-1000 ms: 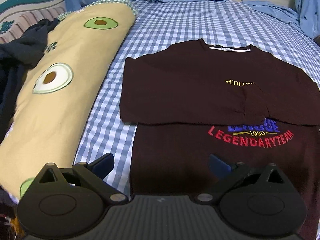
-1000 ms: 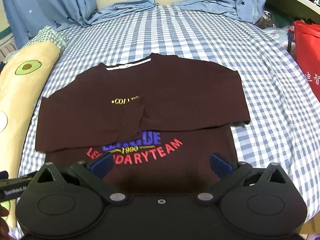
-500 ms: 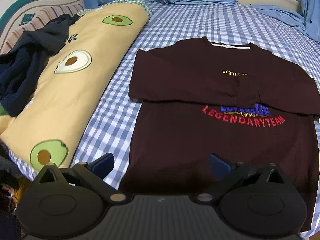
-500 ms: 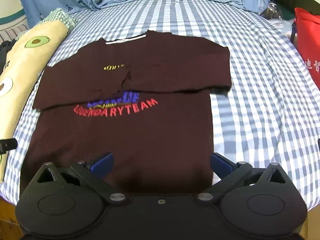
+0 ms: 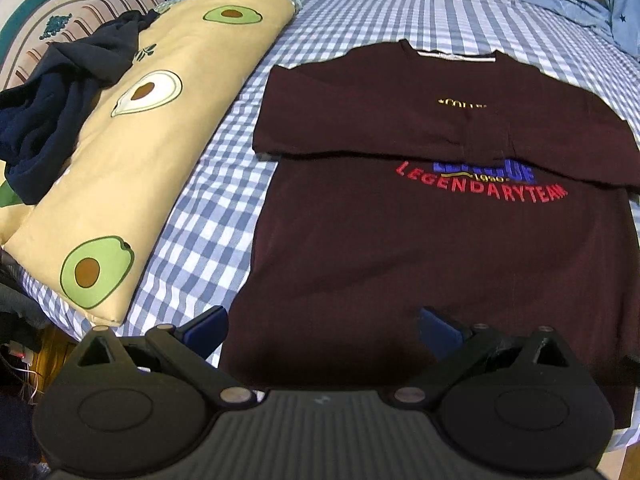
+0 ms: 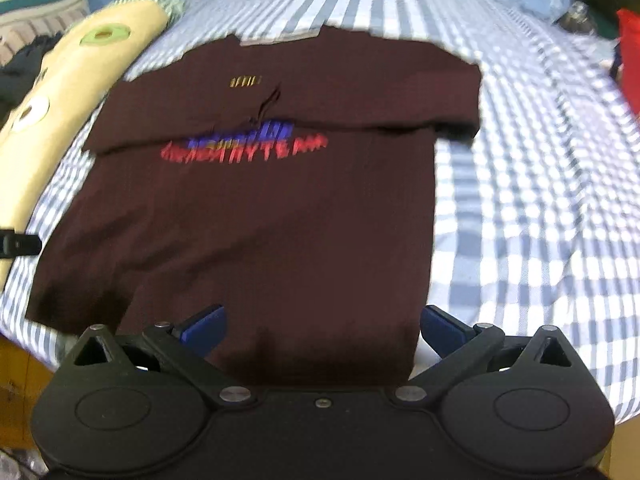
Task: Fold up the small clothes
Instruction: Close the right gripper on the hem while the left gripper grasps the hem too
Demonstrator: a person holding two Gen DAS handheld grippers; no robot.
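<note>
Maroon sweatshirt [image 5: 440, 248] flat, sleeves folded across

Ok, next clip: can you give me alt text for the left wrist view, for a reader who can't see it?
A dark maroon sweatshirt lies flat on a blue checked bedsheet, both sleeves folded across its chest, partly covering the printed lettering. The open left gripper hovers over its bottom hem, holding nothing. To the left lies an avocado-print pillow with dark navy clothing heaped on it.

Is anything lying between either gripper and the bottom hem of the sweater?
Nothing visible. The left gripper and right gripper are both open over the near hem of the sweater. The avocado pillow lies off to the left, clear of it.
</note>
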